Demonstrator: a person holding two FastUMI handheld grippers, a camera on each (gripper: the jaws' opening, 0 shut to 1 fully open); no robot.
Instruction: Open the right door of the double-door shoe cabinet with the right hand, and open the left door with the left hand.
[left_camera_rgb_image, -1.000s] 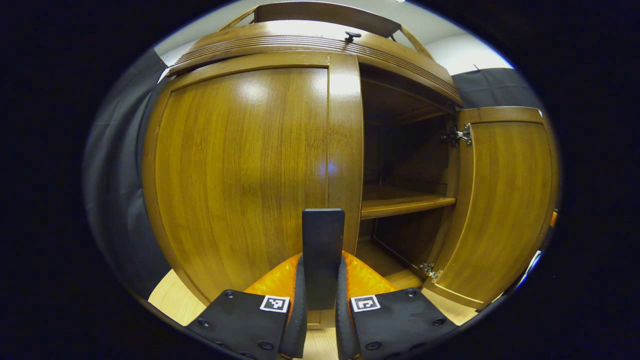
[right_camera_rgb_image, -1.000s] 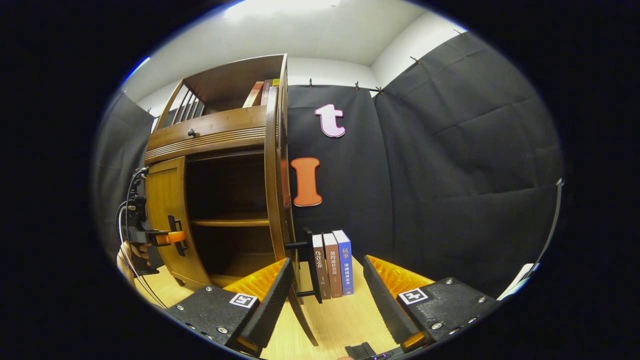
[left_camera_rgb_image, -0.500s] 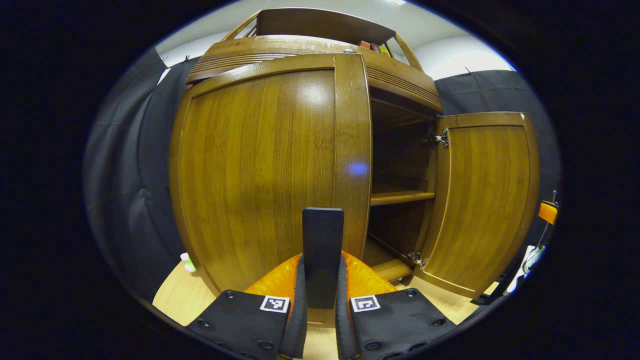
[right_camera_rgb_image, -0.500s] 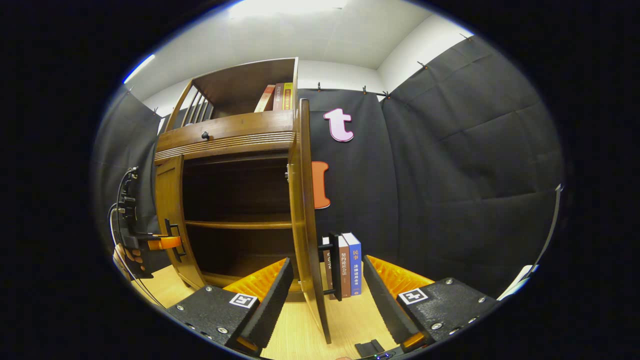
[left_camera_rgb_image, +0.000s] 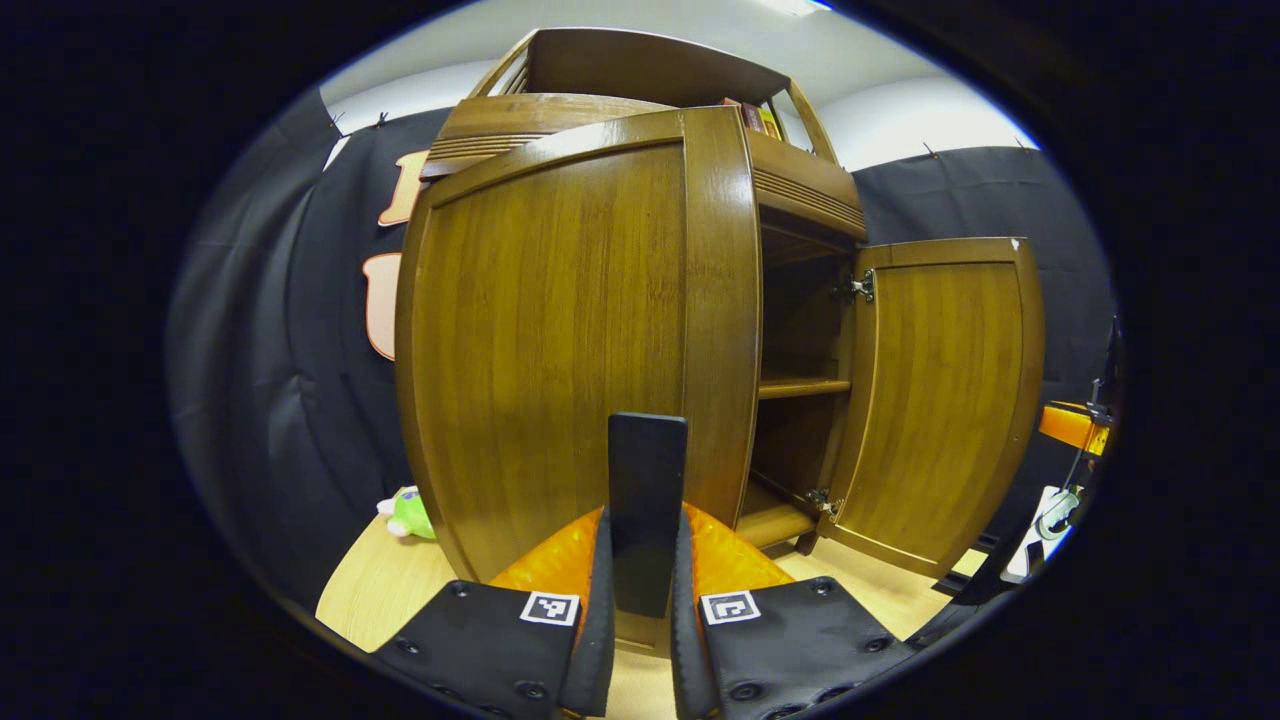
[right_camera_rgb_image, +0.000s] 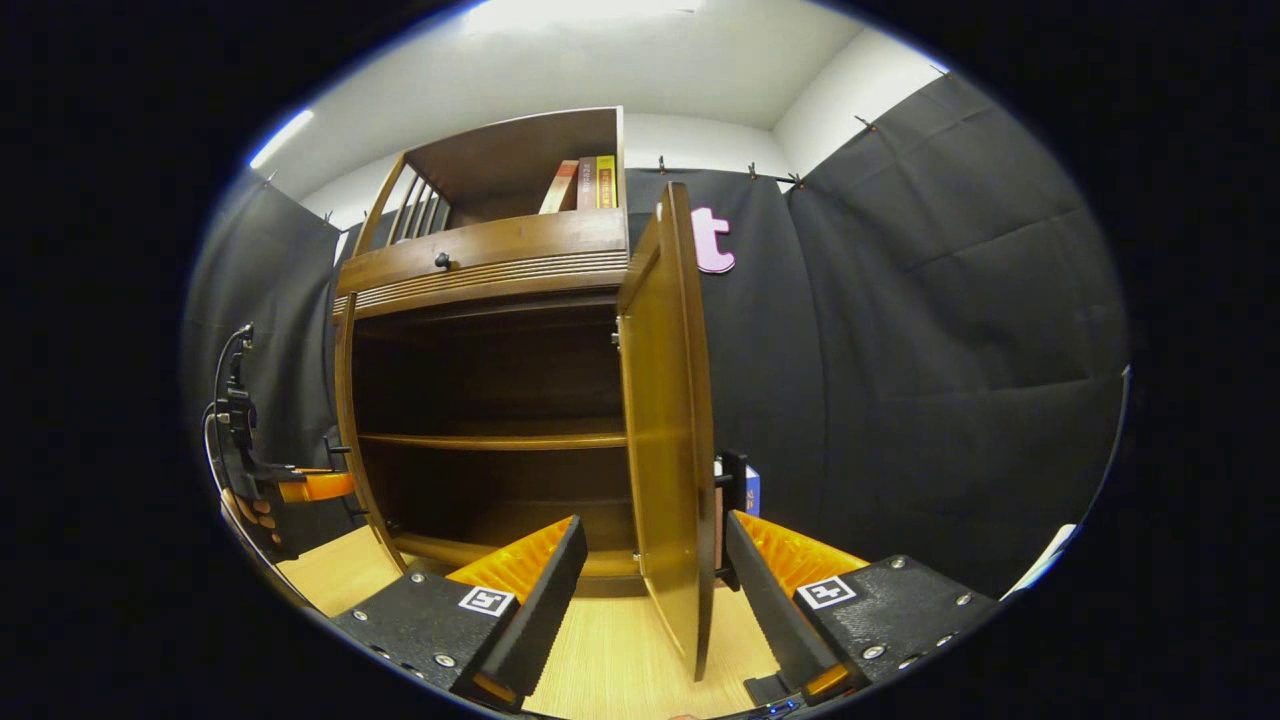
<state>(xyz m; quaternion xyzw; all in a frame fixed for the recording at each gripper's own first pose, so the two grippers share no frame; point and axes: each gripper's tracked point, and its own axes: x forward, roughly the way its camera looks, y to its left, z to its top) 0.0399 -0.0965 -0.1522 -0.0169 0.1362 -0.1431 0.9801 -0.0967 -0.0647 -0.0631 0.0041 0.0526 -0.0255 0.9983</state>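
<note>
Left gripper view has the left hand-held gripper (left_camera_rgb_image: 642, 600) at six o'clock, its fingers clamped on the dark upright handle (left_camera_rgb_image: 647, 510) of the left door (left_camera_rgb_image: 560, 340), a hold suited to swinging that panel outward; beyond, at three o'clock, the right door (left_camera_rgb_image: 945, 400) stands wide. Right gripper view shows the right hand-held gripper (right_camera_rgb_image: 655, 590) spread apart, straddling that glossy brown door's edge without pressing it, the shoe cabinet (right_camera_rgb_image: 490, 260) behind at twelve o'clock showing a dark interior with one shelf (right_camera_rgb_image: 490, 440).

The left gripper (left_camera_rgb_image: 640, 640) has its fingers (left_camera_rgb_image: 598, 640) pressed close together, a narrow gap between them. The right gripper (right_camera_rgb_image: 650, 600) holds its fingers (right_camera_rgb_image: 540, 590) spread wide apart.
</note>
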